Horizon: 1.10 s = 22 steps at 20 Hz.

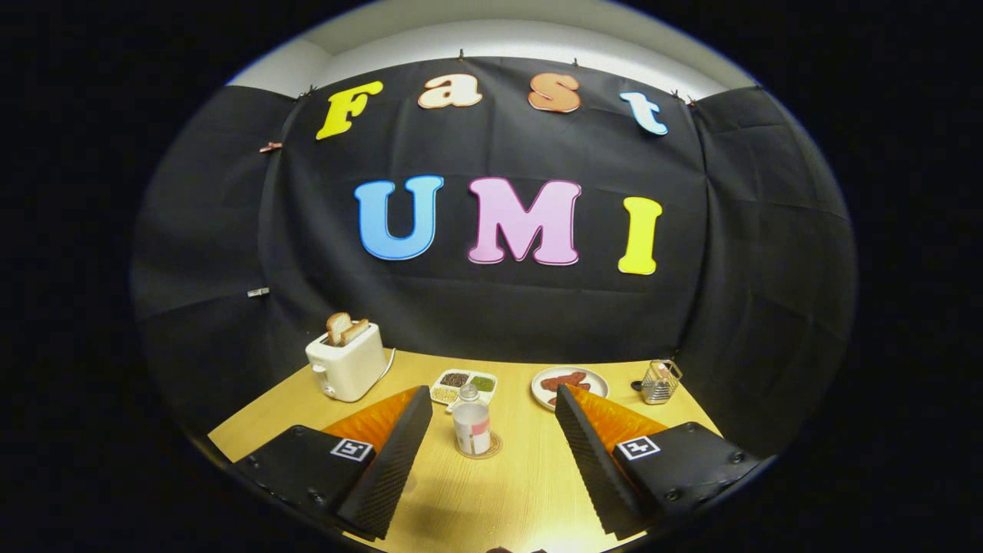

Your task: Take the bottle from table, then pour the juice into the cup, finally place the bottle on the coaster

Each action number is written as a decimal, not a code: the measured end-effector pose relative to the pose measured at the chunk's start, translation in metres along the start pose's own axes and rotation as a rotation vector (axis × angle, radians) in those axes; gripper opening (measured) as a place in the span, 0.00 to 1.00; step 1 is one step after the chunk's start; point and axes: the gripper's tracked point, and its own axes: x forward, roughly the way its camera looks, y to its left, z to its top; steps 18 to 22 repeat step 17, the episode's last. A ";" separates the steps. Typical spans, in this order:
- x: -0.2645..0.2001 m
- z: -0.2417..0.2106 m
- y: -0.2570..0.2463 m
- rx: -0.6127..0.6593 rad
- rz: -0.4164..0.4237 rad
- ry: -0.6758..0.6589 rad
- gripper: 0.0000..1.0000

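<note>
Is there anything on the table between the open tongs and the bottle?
Nothing visible. The bottle stands on the coaster, between the tips of the open tongs, with only bare table in front of it.

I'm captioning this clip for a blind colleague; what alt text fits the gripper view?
The gripper is open, its fingers either side of a bottle standing on a round coaster on a wooden table, touching nothing. Beyond it are a white toaster with toast, a divided seasoning dish, a plate of food and a small metal rack.
</note>
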 end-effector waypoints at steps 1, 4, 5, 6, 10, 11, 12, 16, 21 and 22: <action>-0.007 0.008 -0.005 0.003 -0.018 -0.013 0.99; -0.031 0.028 -0.025 0.010 -0.096 -0.052 0.99; -0.039 0.031 -0.033 0.011 -0.125 -0.054 0.99; -0.046 0.034 -0.043 0.016 -0.160 -0.059 0.98; -0.067 0.043 -0.057 0.093 -0.198 -0.075 0.99; -0.069 0.046 -0.064 0.092 -0.211 -0.083 0.99; -0.071 0.051 -0.071 0.092 -0.224 -0.093 0.99; -0.072 0.063 -0.079 0.114 -0.240 -0.109 0.99; -0.073 0.066 -0.080 0.119 -0.242 -0.117 0.99; -0.073 0.066 -0.080 0.119 -0.242 -0.117 0.99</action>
